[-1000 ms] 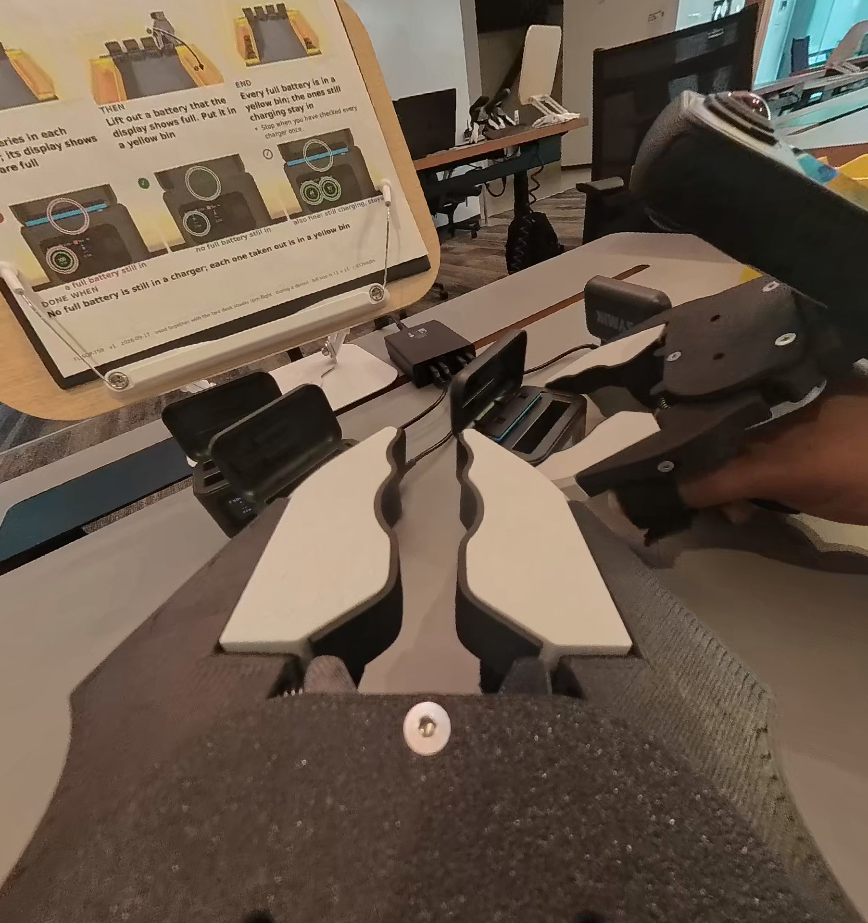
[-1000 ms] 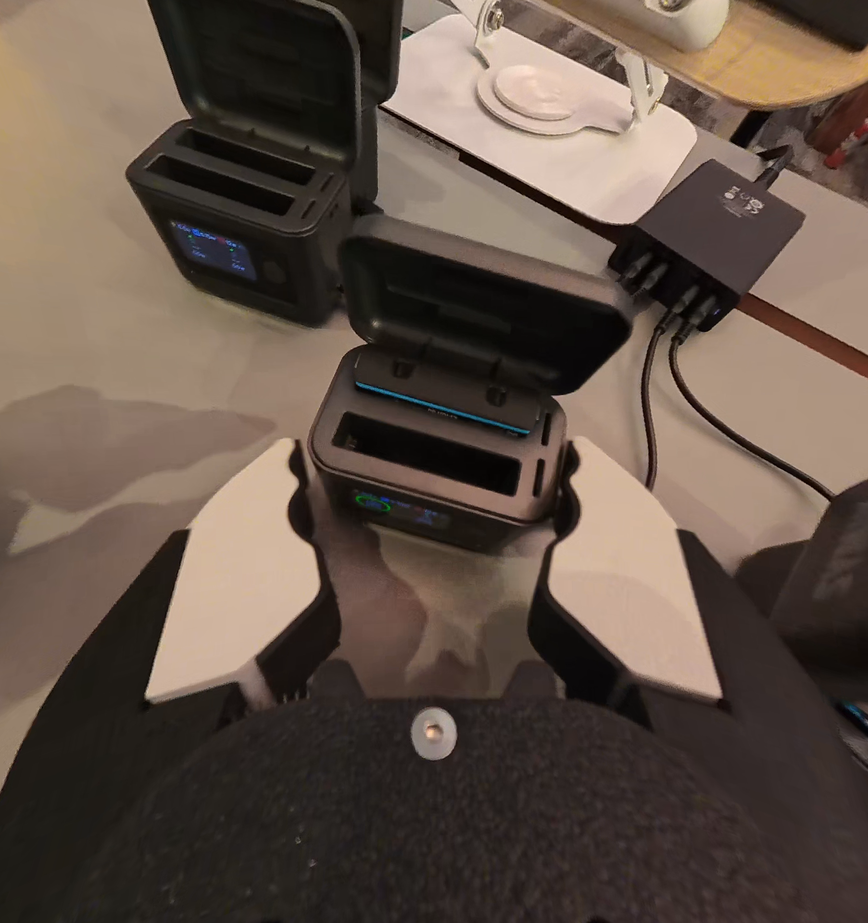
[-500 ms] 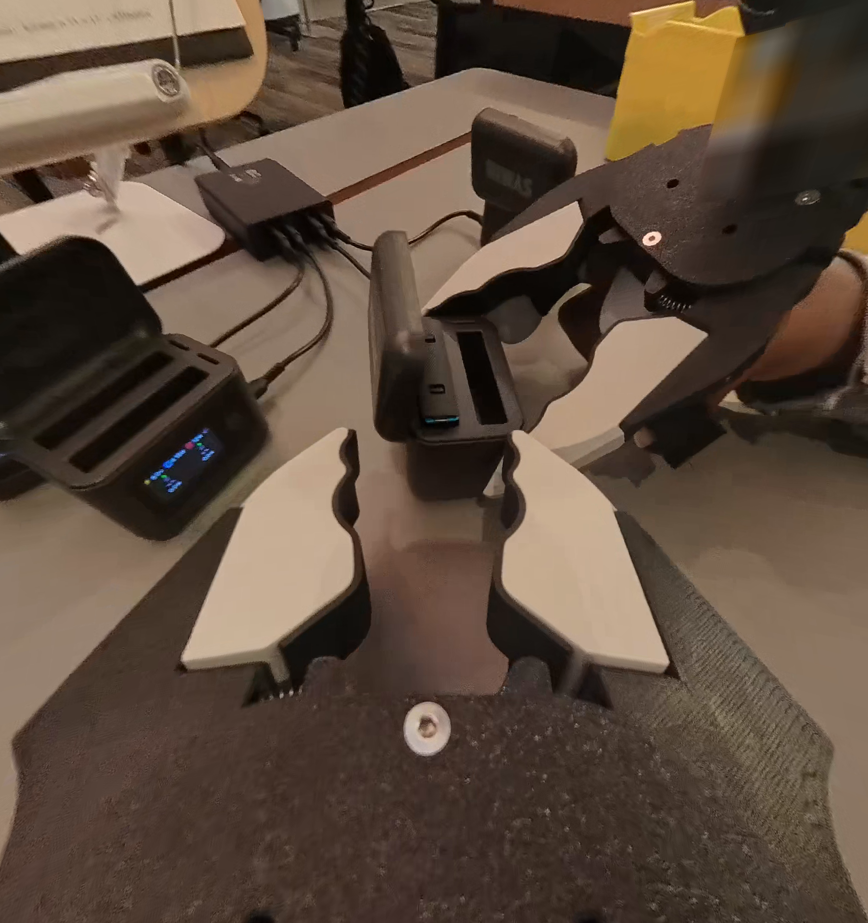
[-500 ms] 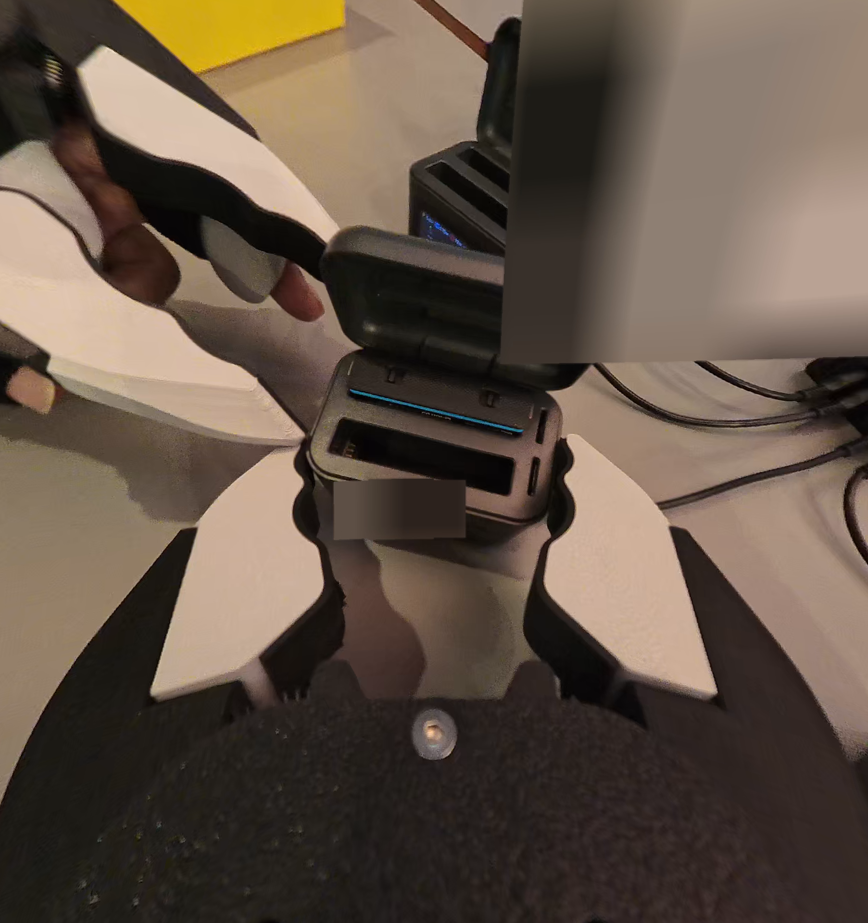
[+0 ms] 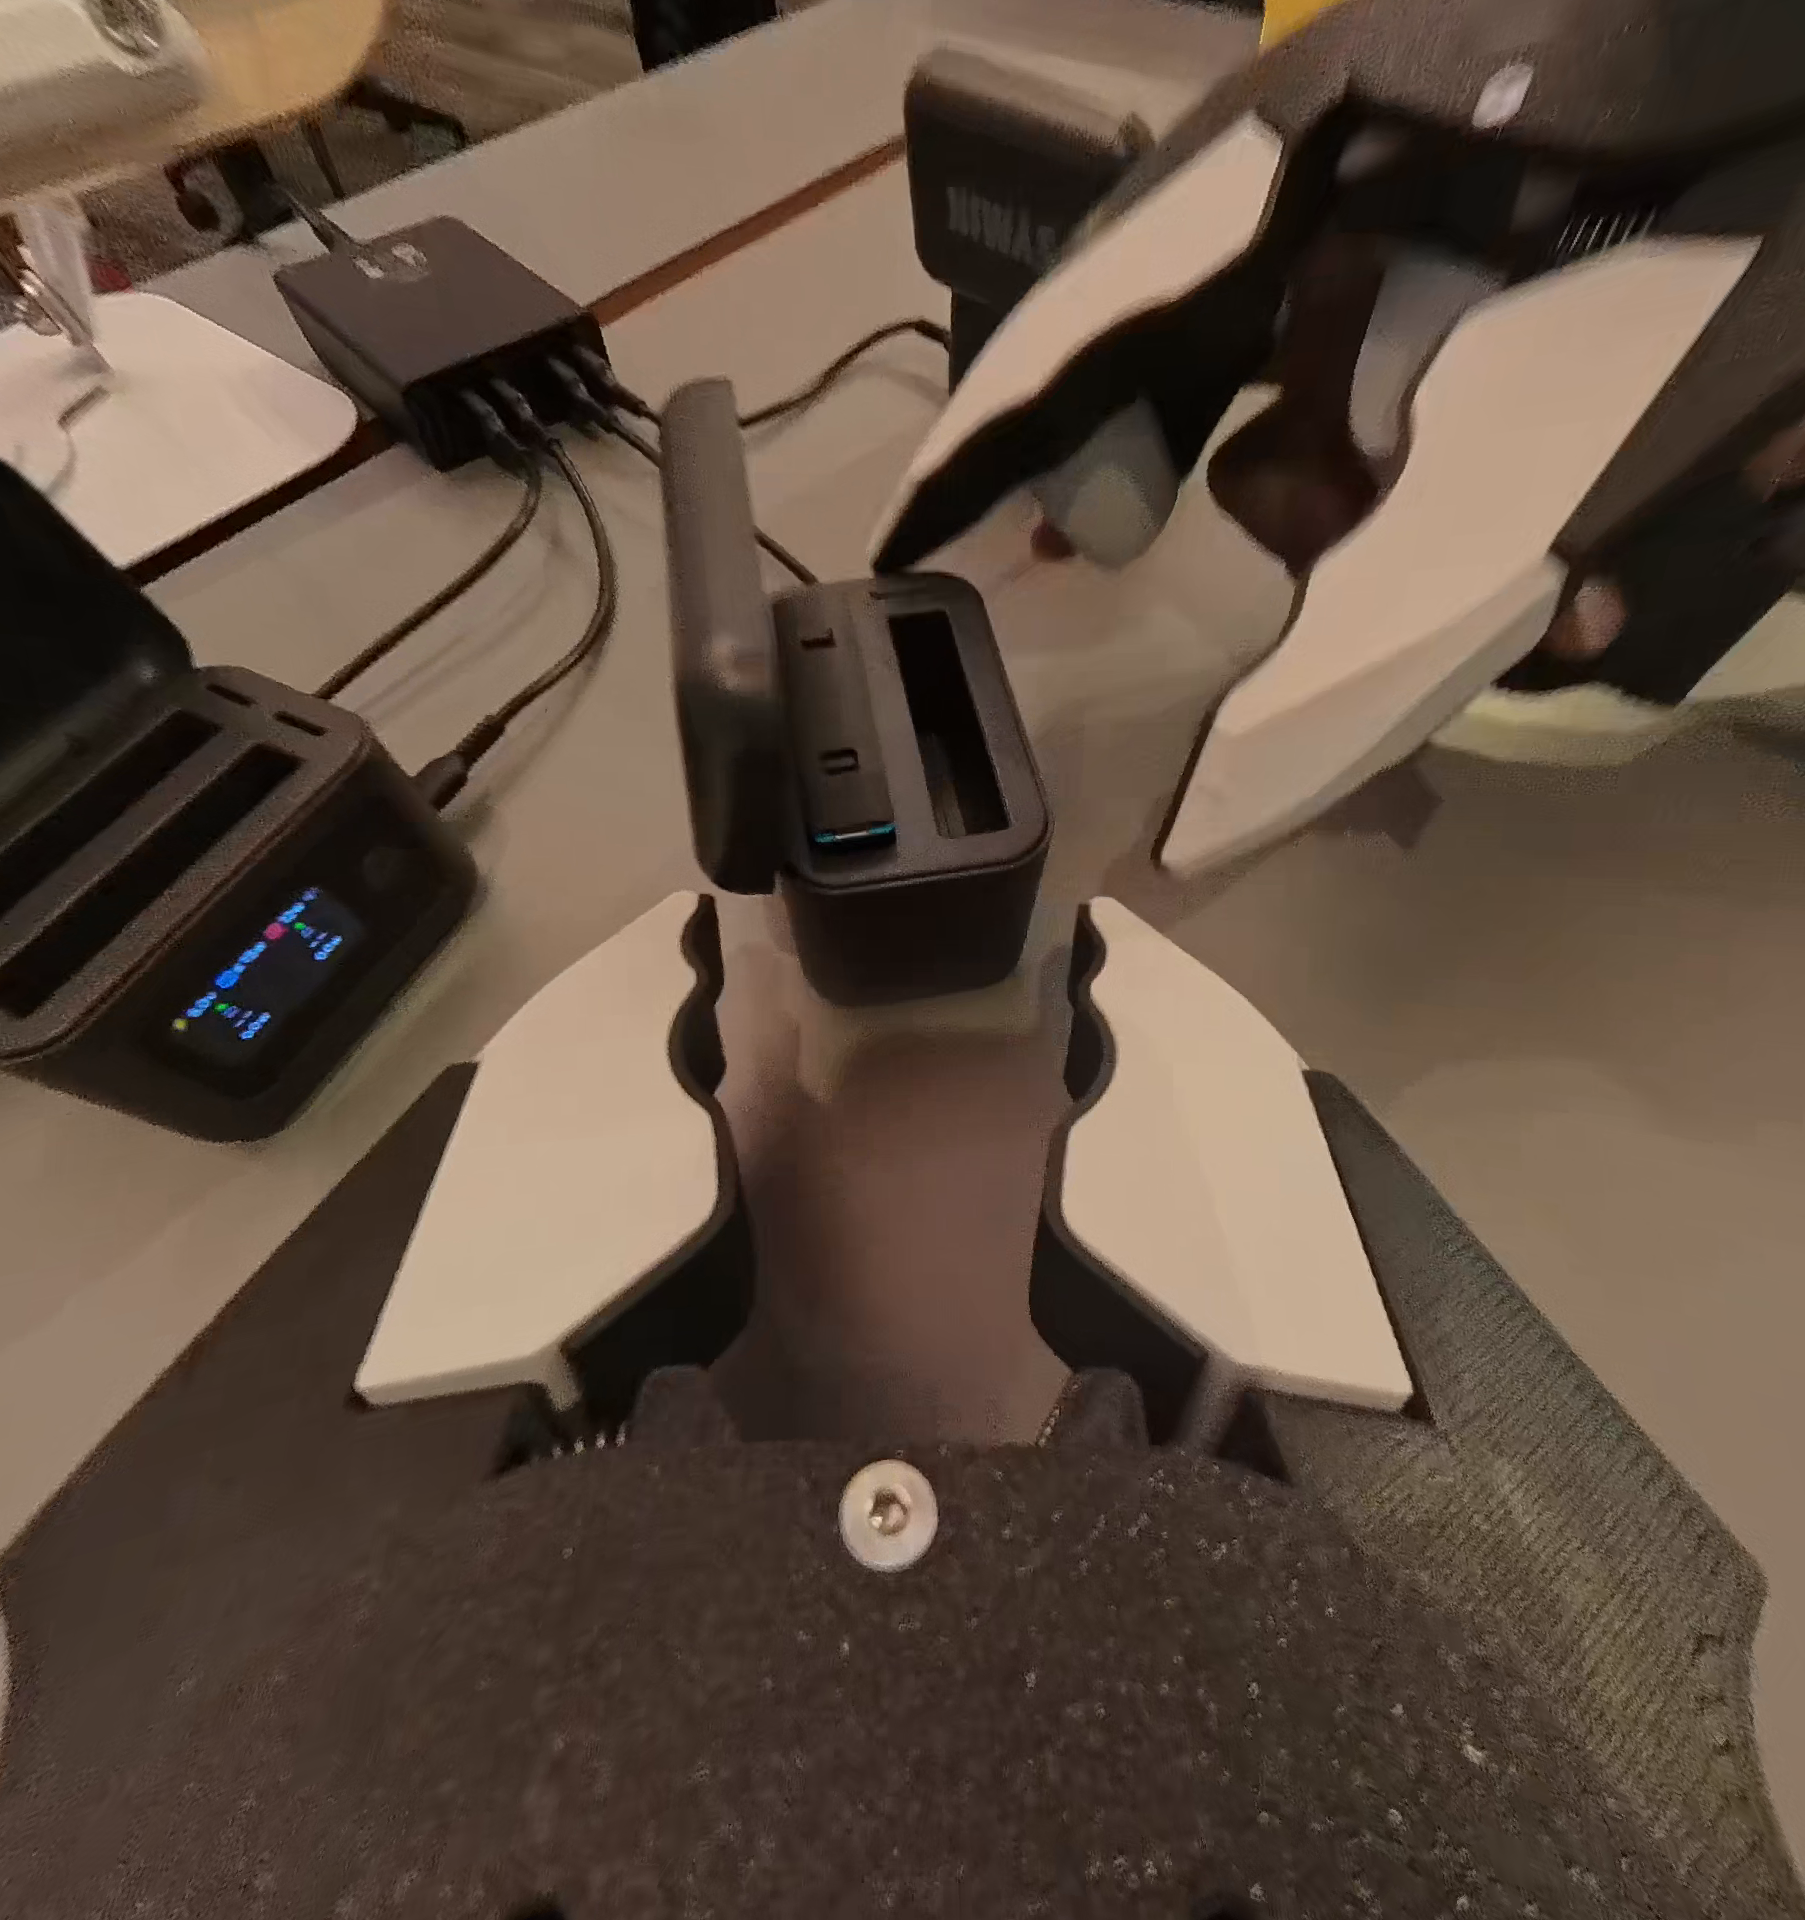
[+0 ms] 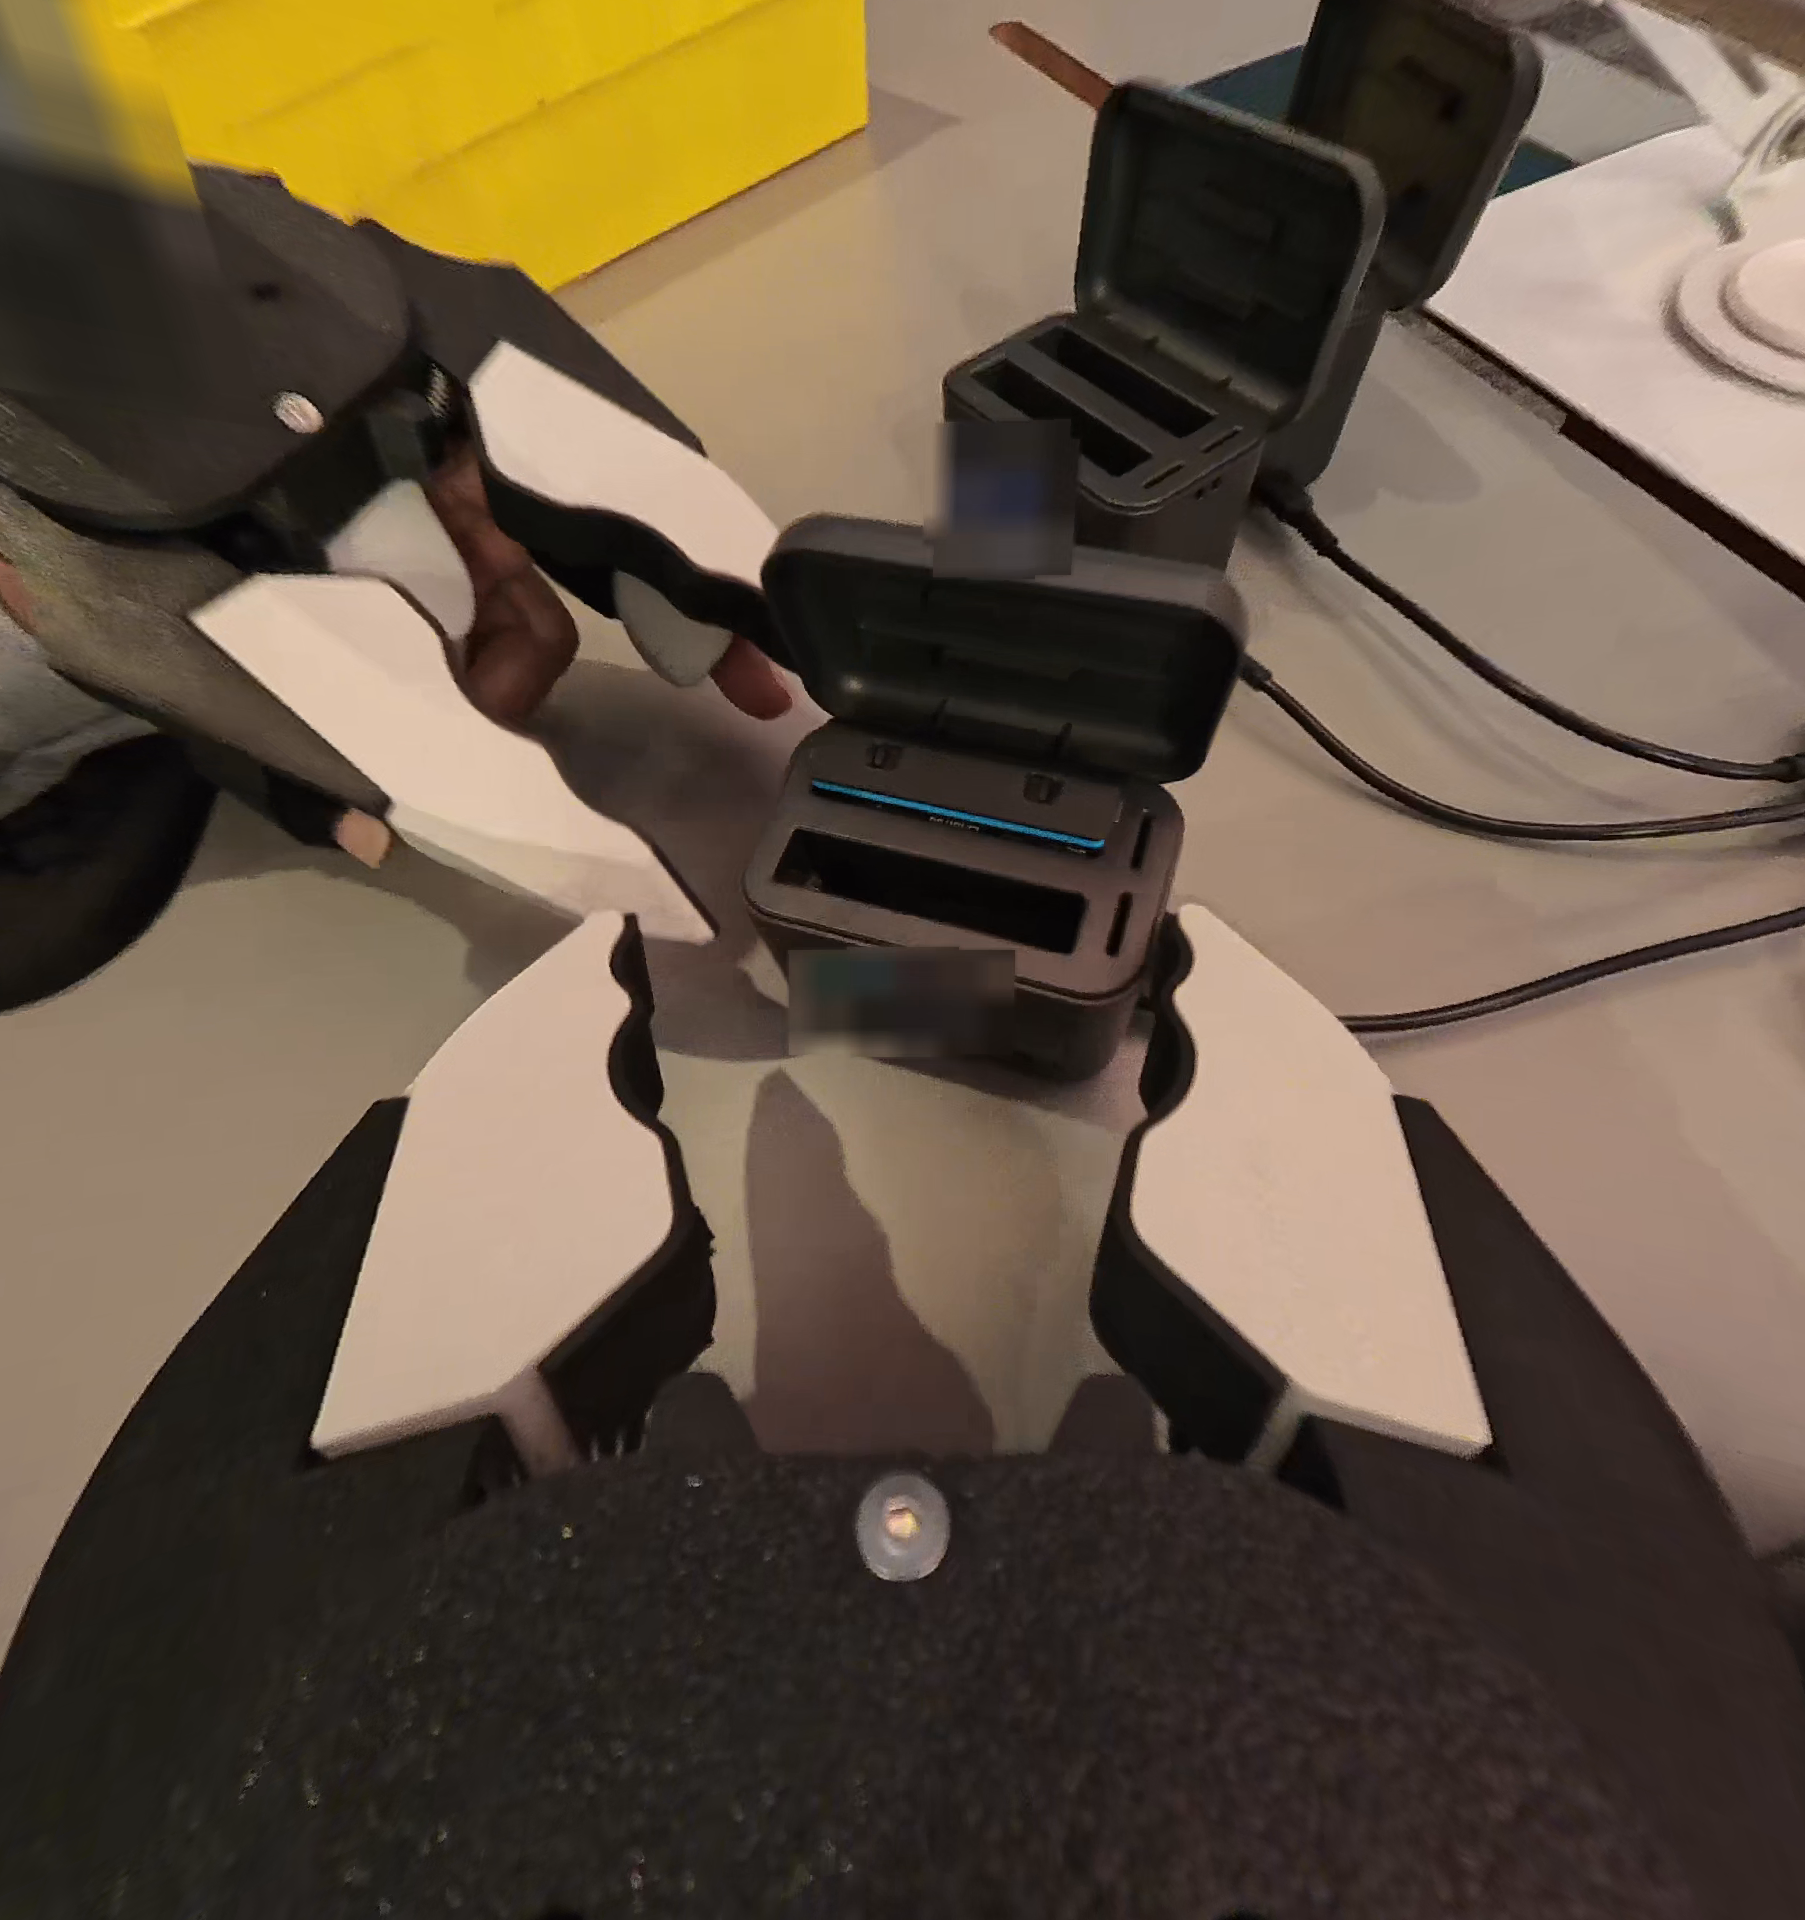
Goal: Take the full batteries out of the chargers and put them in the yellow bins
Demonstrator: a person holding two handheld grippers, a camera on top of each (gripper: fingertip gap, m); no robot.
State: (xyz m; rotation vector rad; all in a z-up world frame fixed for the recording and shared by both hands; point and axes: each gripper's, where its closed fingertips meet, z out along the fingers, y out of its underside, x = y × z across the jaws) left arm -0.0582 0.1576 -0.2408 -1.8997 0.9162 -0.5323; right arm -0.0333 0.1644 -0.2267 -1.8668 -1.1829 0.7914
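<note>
Between the spread, empty fingers of the left gripper (image 5: 893,935) and right gripper (image 6: 903,935) stands a small black open-lidded charger (image 5: 903,790), one blue-edged battery (image 6: 955,810) in its rear slot. Both grippers have closed in since earlier. Lettering on a dark block behind is blurred.

An office-like workspace is showing here: battery chargers (image 5: 150,894) are sitting on a pale desk (image 5: 1500,1091), cabled to a black power hub (image 5: 441,322), beside yellow bins (image 6: 524,125).

Open lid (image 6: 1002,665) overhangs the battery (image 6: 965,816), crowding access.
</note>
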